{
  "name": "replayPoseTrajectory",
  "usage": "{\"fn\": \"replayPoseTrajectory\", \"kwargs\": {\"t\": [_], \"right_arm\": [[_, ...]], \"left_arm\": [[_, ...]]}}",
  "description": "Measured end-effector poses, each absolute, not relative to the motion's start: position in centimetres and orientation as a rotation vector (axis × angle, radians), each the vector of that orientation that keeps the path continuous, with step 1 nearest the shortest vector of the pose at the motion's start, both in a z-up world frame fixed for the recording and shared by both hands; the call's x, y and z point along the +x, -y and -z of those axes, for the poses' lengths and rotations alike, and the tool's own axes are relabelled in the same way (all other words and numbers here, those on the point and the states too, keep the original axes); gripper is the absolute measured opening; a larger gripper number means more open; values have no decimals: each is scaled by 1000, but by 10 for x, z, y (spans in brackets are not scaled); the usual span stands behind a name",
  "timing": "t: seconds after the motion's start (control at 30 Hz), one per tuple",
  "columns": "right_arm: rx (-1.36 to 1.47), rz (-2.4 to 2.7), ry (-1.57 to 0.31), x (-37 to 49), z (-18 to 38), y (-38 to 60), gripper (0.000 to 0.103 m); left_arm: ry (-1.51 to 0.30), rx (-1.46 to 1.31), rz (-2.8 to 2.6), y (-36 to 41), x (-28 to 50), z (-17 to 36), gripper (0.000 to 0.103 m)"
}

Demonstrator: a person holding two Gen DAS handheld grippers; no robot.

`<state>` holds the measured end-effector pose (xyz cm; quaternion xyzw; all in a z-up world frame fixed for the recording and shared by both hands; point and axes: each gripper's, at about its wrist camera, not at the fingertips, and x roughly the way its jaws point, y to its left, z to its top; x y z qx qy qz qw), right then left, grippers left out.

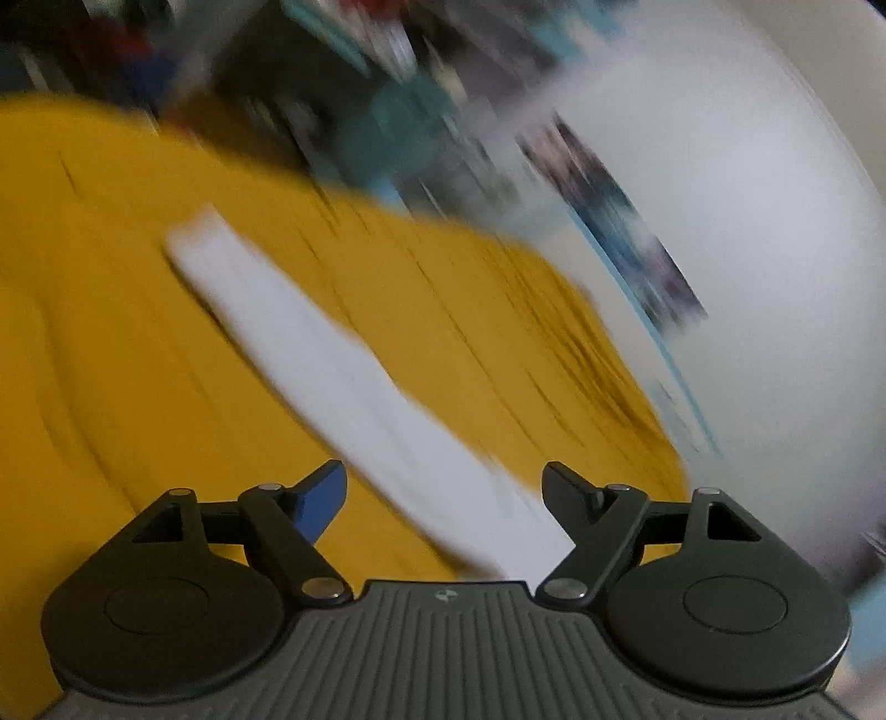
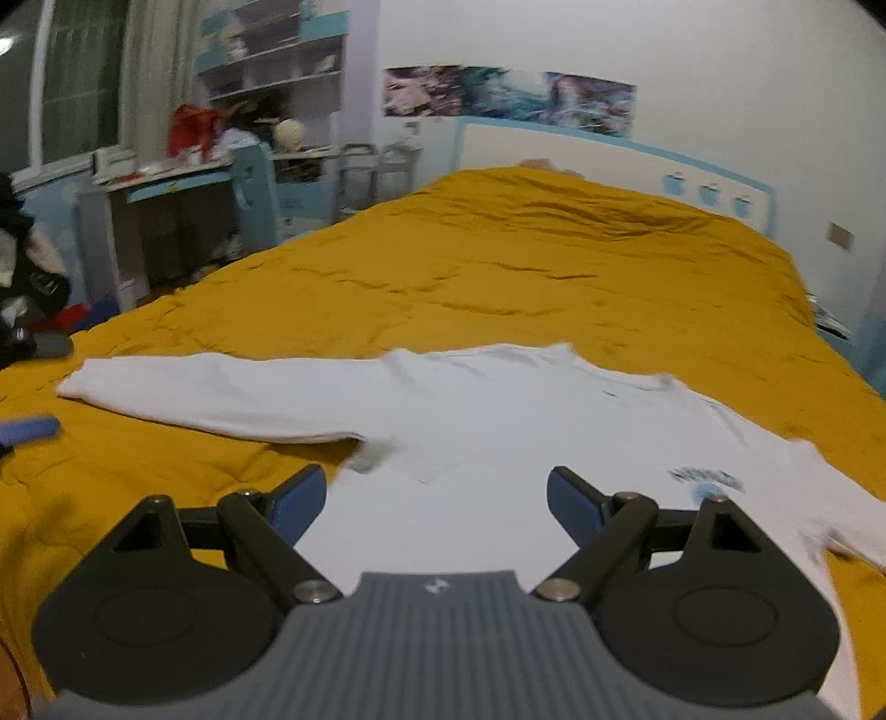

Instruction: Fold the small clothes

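A small white long-sleeved shirt (image 2: 470, 432) lies spread flat on a mustard-yellow bedspread (image 2: 498, 266), one sleeve stretched to the left and a blue print near its right side. My right gripper (image 2: 437, 498) is open and empty, hovering over the shirt's near edge. In the blurred, tilted left wrist view a white sleeve (image 1: 343, 376) runs diagonally across the bedspread (image 1: 111, 332) between the fingers of my left gripper (image 1: 446, 490), which is open and empty. The left gripper's blue finger tip (image 2: 27, 429) shows at the right view's left edge.
A blue and white headboard (image 2: 637, 166) and a wall with posters (image 2: 509, 97) stand behind the bed. A desk with clutter (image 2: 166, 183), a blue chair (image 2: 255, 188) and shelves (image 2: 277, 50) stand at the left. Dark clothes (image 2: 27, 277) pile at far left.
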<state>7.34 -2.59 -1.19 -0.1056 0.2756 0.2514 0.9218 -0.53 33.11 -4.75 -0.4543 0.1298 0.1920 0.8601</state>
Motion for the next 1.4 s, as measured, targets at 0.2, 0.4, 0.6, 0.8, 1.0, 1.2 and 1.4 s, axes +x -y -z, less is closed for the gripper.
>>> {"fn": "replayPoseTrajectory", "kwargs": {"t": [0.2,0.4,0.6,0.8,1.0,1.2,1.4], "right_arm": [[-249,-531,-644,105,41,-22,83],[-293,-555,-700,120,72,-51,83],[-299,-559,-723,122,82,-57,83],[-290,-537,-747,125,84,-45,83],[-276,-478,-732,122,76,-2,83],[-200,-363,-747,125,71,75,83],[-122,-252,-764,122,75,150,83]], "left_arm": [[-220,-1067,-555,-395,20,90,92],[-200,-1146,-636,-414,37,127,77],[-142,-1266,-673,-442,39,160,29],[-140,-1229,-692,-447,38,152,10],[-111,-1194,-620,-441,59,114,9],[-79,-1061,-363,-376,122,30,8],[-151,-924,-14,-244,204,-32,8]]}}
